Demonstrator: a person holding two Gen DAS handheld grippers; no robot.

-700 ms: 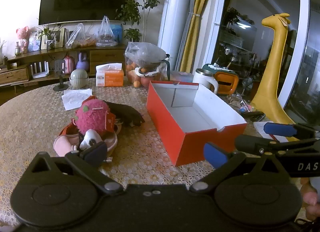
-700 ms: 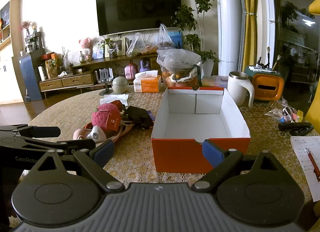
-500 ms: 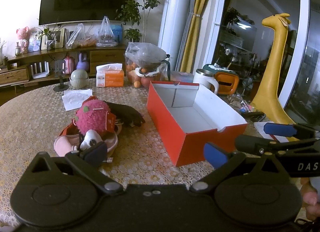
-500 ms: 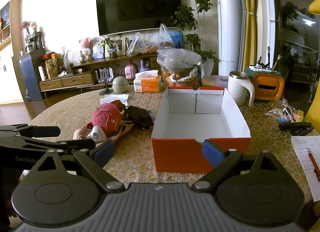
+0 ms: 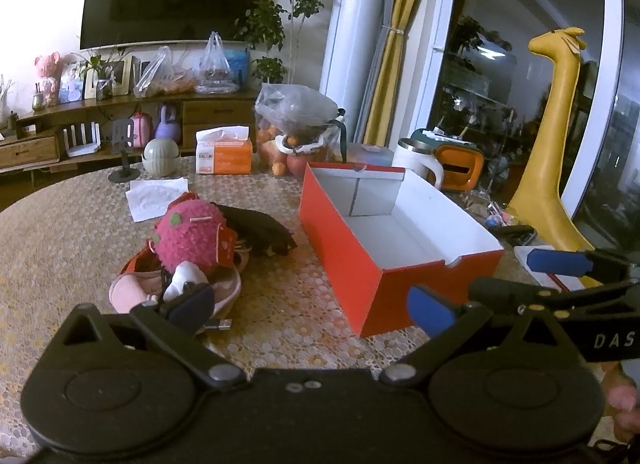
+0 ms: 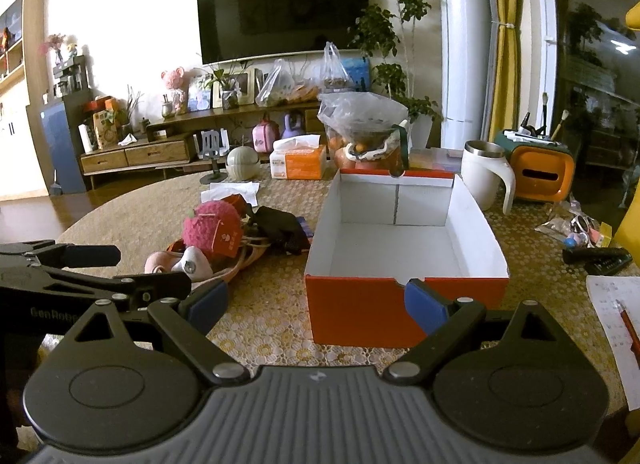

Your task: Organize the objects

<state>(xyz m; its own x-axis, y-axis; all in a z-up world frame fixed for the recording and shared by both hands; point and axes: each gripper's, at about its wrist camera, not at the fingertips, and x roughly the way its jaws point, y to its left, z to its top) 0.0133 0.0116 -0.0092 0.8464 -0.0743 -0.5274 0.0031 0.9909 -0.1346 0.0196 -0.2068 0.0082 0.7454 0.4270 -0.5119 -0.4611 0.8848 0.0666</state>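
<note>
Holding both tongs above the near edge of the round worktop [image 6: 132, 220], I have my left tongs [image 5: 310, 306] spread wide with nothing between the blue pads, and my right tongs [image 6: 316, 306] spread just as wide and likewise bare. Ahead of my right tongs sits the red box [image 6: 404, 264], open at the top, white inside and with nothing in it; from my left tongs the same box [image 5: 384, 244] lies ahead and to the right, its long side running away from me. Left of the box, well clear of its wall, the things to sort lie in a heap: a pink plush ball [image 5: 188, 238] with a paper tag rests on top, a dark glove [image 5: 258, 230] sprawls beside it on the side toward the box, a small white gadget [image 5: 184, 280] leans at the near side, and all of it sits on pale pink slippers [image 5: 132, 292]. A flat white paper [image 5: 156, 194] lies behind the heap. Farther back on the worktop stand an orange tissue box [image 6: 298, 162], a clear bag of fruit [image 6: 364, 132], and a white mug [image 6: 486, 174] beyond the box's far right corner. At the right edge a sheet of paper with a red pen [image 6: 630, 330] lies near a black remote [image 6: 600, 256]. In the left view the other tongs reach in from the right.
</note>
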